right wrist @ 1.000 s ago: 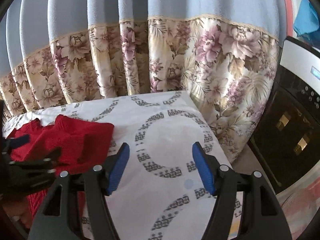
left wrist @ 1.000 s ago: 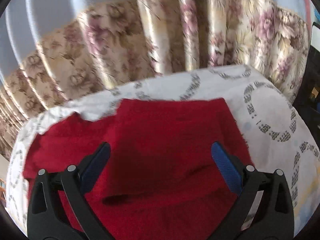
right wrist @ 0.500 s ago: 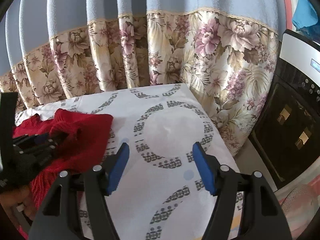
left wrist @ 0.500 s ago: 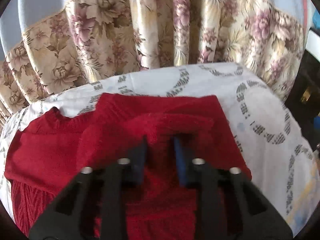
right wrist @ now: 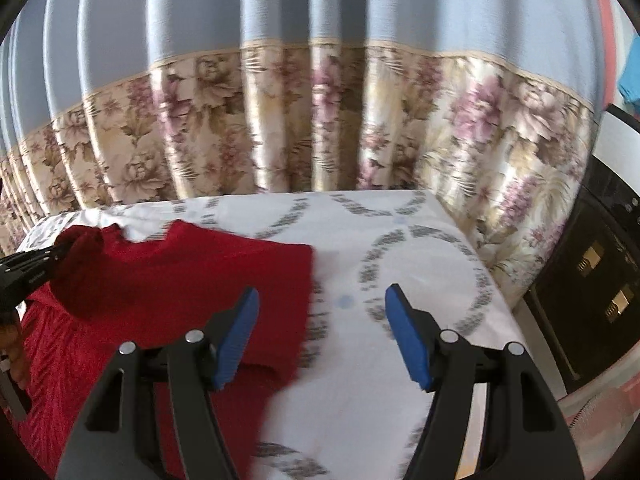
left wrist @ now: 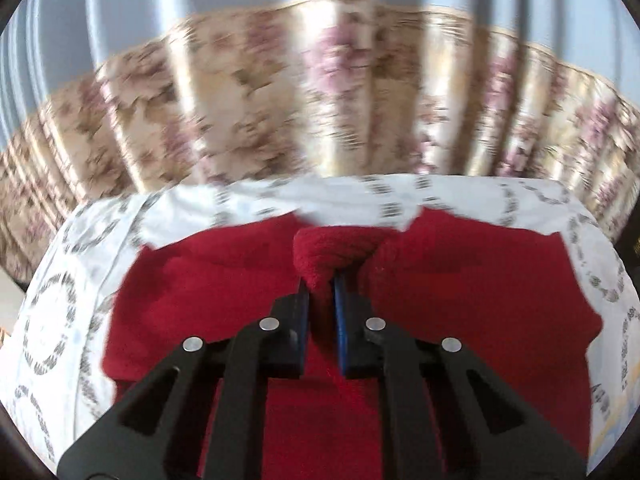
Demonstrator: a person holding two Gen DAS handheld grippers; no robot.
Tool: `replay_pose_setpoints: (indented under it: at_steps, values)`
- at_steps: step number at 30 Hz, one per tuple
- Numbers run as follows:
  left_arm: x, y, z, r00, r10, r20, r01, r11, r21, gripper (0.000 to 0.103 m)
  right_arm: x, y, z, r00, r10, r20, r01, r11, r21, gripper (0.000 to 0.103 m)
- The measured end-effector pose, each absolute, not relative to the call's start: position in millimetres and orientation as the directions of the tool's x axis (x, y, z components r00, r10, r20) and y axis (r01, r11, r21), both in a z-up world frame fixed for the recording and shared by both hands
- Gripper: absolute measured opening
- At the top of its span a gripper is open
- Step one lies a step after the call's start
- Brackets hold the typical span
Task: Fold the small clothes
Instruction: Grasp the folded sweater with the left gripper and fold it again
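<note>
A red knitted garment (left wrist: 460, 280) lies spread on the white patterned tabletop (left wrist: 60, 280). My left gripper (left wrist: 320, 280) is shut on a bunched fold of the red garment (left wrist: 332, 248), which it holds lifted above the flat part. In the right wrist view the same red garment (right wrist: 180, 280) covers the left half of the tabletop (right wrist: 400, 240), and the left gripper (right wrist: 36, 264) pinches the cloth at the far left. My right gripper (right wrist: 322, 304) stands open above the garment's right edge, nothing between its blue pads.
A floral curtain (right wrist: 320, 120) hangs right behind the table's far edge. A dark appliance (right wrist: 600, 280) stands beyond the table's right side. A hand (right wrist: 12, 344) shows at the left edge of the right wrist view.
The left gripper closed on the red cloth and carried the pinched fold sideways across the garment. The right gripper shifted left toward the garment's right edge, still open.
</note>
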State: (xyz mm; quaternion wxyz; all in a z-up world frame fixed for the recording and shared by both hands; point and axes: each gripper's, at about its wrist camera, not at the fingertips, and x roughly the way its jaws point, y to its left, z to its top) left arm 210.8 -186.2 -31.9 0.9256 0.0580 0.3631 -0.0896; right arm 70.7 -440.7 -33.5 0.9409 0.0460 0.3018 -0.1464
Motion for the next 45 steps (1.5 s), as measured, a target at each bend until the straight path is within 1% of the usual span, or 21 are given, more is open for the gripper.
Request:
replay_pose_setpoints:
  at_steps: [1,2,3,4,6,12,15,18,21,24,26,28,34,36,38,39,40,41,42,43,45]
  values:
    - [212,-176,-34,0.72,-0.11,-0.685,0.195,0.98,0.048,0.01,74,-433,-33,0.776,-0.239,-0.583,0.293,0.956,-0.003,0.066]
    - [214,-162,-37,0.719,-0.092,-0.689,0.178,0.982,0.055,0.013,77,-424,-34,0.778,-0.227,-0.585,0.278,0.96,-0.002,0.066]
    - [217,-150,-40,0.709,-0.088,-0.7,0.169,0.984,0.047,0.028,79,-417,-34,0.779,-0.217,-0.588,0.267,0.964,-0.002,0.066]
    - [217,-139,-44,0.702,-0.077,-0.708,0.153,0.987,0.045,0.058,81,-408,-35,0.78,-0.208,-0.59,0.255,0.967,-0.004,0.066]
    - [214,-104,-48,0.723,-0.037,-0.689,0.068,0.998,0.017,0.084,85,-397,-36,0.781,-0.201,-0.591,0.242,0.97,-0.01,0.068]
    - [216,-38,-47,0.713,-0.038,-0.7,-0.017,0.997,-0.071,0.089,96,-379,-44,0.774,-0.182,-0.607,0.222,0.975,-0.009,0.069]
    - [217,-33,-42,0.718,-0.077,-0.692,0.009,0.995,-0.101,0.091,100,-374,-46,0.772,-0.174,-0.612,0.214,0.977,-0.008,0.069]
    - [213,-36,-30,0.732,-0.12,-0.671,0.034,0.99,-0.14,0.098,100,-372,-47,0.772,-0.171,-0.613,0.214,0.977,-0.003,0.069]
    - [208,-35,-20,0.742,-0.126,-0.658,0.032,0.988,-0.154,0.099,98,-376,-47,0.769,-0.177,-0.614,0.222,0.975,-0.003,0.069]
    - [203,-19,-10,0.769,-0.123,-0.628,-0.025,0.975,-0.221,0.1,95,-382,-46,0.768,-0.188,-0.612,0.237,0.971,-0.001,0.07]
    - [211,-23,-10,0.741,-0.168,-0.65,0.007,0.97,-0.243,0.1,95,-387,-49,0.761,-0.191,-0.62,0.245,0.97,0.001,0.07]
    - [219,-43,-15,0.701,-0.195,-0.686,0.072,0.976,-0.204,0.1,96,-388,-50,0.759,-0.19,-0.623,0.248,0.969,0.007,0.07]
    - [220,-86,-28,0.681,-0.184,-0.709,0.132,0.983,-0.128,0.1,97,-382,-51,0.76,-0.18,-0.624,0.237,0.971,0.009,0.07]
    - [225,-97,-34,0.675,-0.15,-0.722,0.129,0.988,-0.085,0.1,98,-381,-52,0.759,-0.178,-0.626,0.235,0.972,0.009,0.07]
    - [231,-102,-39,0.669,-0.138,-0.731,0.13,0.989,-0.068,0.097,99,-380,-53,0.755,-0.175,-0.632,0.229,0.973,0.005,0.07]
    - [232,-101,-40,0.667,-0.144,-0.731,0.134,0.988,-0.072,0.079,99,-380,-53,0.754,-0.176,-0.633,0.228,0.974,0.0,0.07]
    - [231,-98,-41,0.661,-0.144,-0.736,0.139,0.988,-0.069,0.055,98,-381,-54,0.751,-0.18,-0.635,0.229,0.973,-0.005,0.07]
    - [229,-94,-42,0.659,-0.147,-0.738,0.149,0.987,-0.064,0.045,96,-384,-55,0.744,-0.195,-0.639,0.241,0.97,-0.016,0.07]
    - [225,-87,-42,0.665,-0.15,-0.732,0.154,0.986,-0.063,0.027,94,-389,-57,0.734,-0.219,-0.643,0.263,0.964,-0.029,0.07]
    - [221,-80,-42,0.672,-0.15,-0.725,0.156,0.986,-0.059,0.013,93,-395,-58,0.727,-0.234,-0.646,0.278,0.96,-0.034,0.07]
    - [212,-59,-42,0.699,-0.161,-0.696,0.157,0.985,-0.071,0.012,89,-412,-60,0.705,-0.27,-0.655,0.327,0.944,-0.036,0.07]
